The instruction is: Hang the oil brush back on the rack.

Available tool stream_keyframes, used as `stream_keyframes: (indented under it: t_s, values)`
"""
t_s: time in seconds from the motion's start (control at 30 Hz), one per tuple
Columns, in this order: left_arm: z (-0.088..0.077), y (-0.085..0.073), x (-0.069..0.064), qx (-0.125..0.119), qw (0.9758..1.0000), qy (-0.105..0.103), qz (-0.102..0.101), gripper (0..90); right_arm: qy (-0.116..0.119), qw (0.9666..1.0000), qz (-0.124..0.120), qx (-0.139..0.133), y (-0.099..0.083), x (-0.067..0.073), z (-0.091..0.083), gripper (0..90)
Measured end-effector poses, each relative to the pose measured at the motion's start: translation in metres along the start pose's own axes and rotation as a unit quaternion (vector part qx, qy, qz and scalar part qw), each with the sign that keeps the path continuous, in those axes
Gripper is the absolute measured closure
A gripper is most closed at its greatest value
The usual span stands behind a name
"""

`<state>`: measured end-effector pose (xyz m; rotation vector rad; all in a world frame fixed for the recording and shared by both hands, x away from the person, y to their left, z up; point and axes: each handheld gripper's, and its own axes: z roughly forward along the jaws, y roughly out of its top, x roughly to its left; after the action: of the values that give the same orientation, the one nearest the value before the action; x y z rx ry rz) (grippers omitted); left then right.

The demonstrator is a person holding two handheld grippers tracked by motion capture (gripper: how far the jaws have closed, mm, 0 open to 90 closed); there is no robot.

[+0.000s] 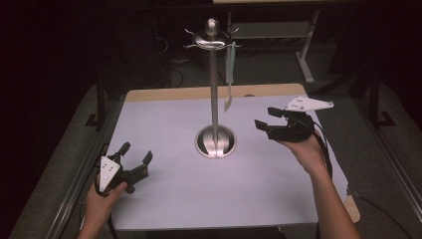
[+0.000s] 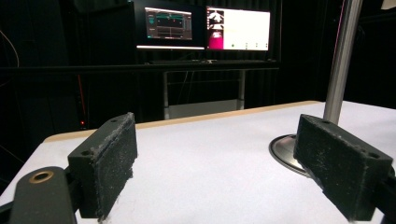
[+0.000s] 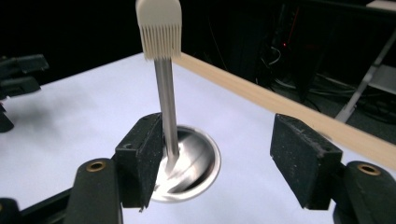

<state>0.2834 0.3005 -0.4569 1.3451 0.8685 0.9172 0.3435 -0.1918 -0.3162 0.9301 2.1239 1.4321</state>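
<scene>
your right claw (image 1: 272, 118) hangs wide and empty beside the brush (image 1: 229, 82); bump it and it could slip off the stand (image 1: 214, 94).

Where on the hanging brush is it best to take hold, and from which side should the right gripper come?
Probably the thin handle of the brush, above its pale bristle head. It hangs straight down from a hook on the metal stand, on the side facing the right gripper, so come level from that side. The open jaws should stand either side of the handle, then lift it off the hook.
</scene>
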Motion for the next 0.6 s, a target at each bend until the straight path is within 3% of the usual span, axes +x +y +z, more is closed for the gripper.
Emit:
stream_keyframes:
  t_s: [0.03,0.37,0.6]
  values:
    - [-0.001,0.000,0.001,0.006,1.0000,0.000,0.006,13.1,-0.001,1.0000,0.001,0.002,-0.004,0.000,0.000,34.0]
    - [-0.001,0.000,0.000,0.001,1.0000,0.000,0.001,13.1,-0.012,0.9994,0.019,0.028,-0.049,-0.004,0.004,33.1]
    - [-0.002,0.000,0.000,-0.002,1.0000,-0.001,0.001,13.1,-0.025,0.9984,0.021,0.047,-0.071,-0.005,0.001,32.4]
